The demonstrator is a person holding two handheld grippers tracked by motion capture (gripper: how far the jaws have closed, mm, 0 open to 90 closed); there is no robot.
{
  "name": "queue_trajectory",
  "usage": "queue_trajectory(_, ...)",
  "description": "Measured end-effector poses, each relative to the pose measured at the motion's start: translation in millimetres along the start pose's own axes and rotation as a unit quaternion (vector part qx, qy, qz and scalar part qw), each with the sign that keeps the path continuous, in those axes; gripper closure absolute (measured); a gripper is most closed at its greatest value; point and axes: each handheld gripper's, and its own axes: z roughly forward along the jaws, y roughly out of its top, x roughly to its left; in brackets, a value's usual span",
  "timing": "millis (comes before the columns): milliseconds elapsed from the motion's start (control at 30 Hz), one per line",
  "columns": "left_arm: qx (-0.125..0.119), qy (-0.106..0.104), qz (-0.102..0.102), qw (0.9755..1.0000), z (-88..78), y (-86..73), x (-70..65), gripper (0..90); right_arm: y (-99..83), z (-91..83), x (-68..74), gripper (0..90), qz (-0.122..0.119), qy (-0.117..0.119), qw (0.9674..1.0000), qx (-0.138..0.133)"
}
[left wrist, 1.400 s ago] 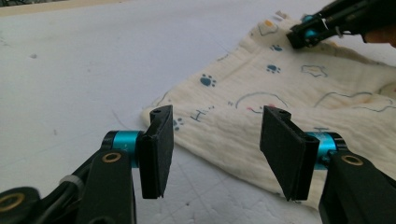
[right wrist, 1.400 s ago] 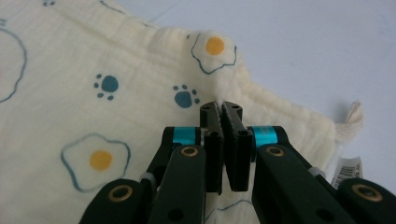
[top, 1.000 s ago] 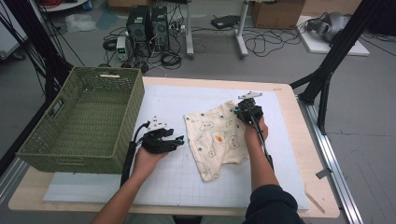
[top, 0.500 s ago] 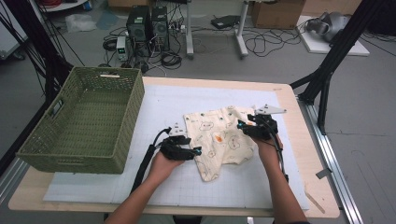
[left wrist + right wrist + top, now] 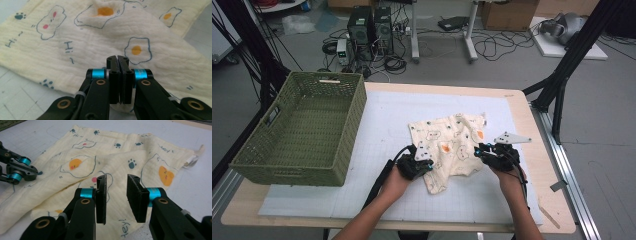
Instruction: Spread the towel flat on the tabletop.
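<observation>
A: Where is the cloth (image 5: 451,150)?

B: Crumpled on the white mat (image 5: 382,120) of the worktop (image 5: 532,130), right of centre, well right of the green basket (image 5: 302,130). Its long axis runs from the far right corner toward the near edge, leaning a little left, with a narrower tail at the near end.

A: And the left claw (image 5: 117,60)?

B: At the cloth's near left edge, jaws pressed together; whether cloth is pinched between them I cannot tell.

A: The right claw (image 5: 117,182)?

B: At the cloth's right edge, jaws a little apart after just closing further, nothing pressed between the pads; cloth lies beneath them.
</observation>
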Motion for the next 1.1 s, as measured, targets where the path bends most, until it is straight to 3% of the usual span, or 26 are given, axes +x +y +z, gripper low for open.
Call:
queue_trajectory(33, -0.005, 0.002, -0.016, 0.9999, -3.5, -2.0, 6.5, 87.9, -0.7, -0.1, 0.6, 65.8, -0.003, -0.006, 1.0, 0.002)
queue_trajectory(67, -0.005, 0.002, -0.016, 0.9999, -3.5, -2.0, 6.5, 88.0, -1.7, -0.4, 1.4, 63.4, -0.007, -0.008, 0.9999, 0.0)
queue_trajectory(133, -0.015, 0.016, -0.038, 0.9991, -12.0, -5.4, 18.4, 88.2, -3.0, -1.5, 3.2, 59.8, -0.015, -0.01, 0.9998, -0.003)
queue_trajectory(233, -0.025, 0.031, -0.058, 0.9975, -23.1, -9.7, 33.1, 88.2, -3.7, -1.7, 2.7, 56.7, -0.008, -0.001, 0.9999, -0.006)
queue_trajectory(300, -0.032, 0.043, -0.076, 0.9956, -30.2, -14.2, 43.5, 88.2, -3.8, -1.3, 2.0, 54.1, 0.003, 0.009, 0.9999, -0.004)
queue_trajectory(567, -0.039, 0.096, -0.123, 0.9871, -51.3, -31.9, 77.0, 88.2, -4.8, 4.3, 8.3, 49.2, 0.0, 0.016, 0.9996, 0.022)
queue_trajectory(900, -0.019, 0.163, -0.133, 0.9774, -65.7, -43.3, 92.6, 88.1, -8.4, 25.9, 27.9, 50.6, -0.004, 0.052, 0.9957, 0.077)
queue_trajectory(967, -0.017, 0.168, -0.139, 0.9759, -67.2, -44.8, 93.3, 88.1, -9.2, 31.3, 34.4, 50.5, -0.012, 0.061, 0.9945, 0.084)
queue_trajectory(1067, -0.015, 0.166, -0.137, 0.9765, -68.8, -45.2, 93.0, 88.0, -10.2, 40.3, 46.9, 50.0, -0.03, 0.067, 0.992, 0.102)
queue_trajectory(1100, -0.015, 0.16, -0.137, 0.9774, -69.6, -44.7, 91.3, 87.8, -10.3, 41.8, 51.2, 51.9, -0.048, 0.053, 0.992, 0.104)
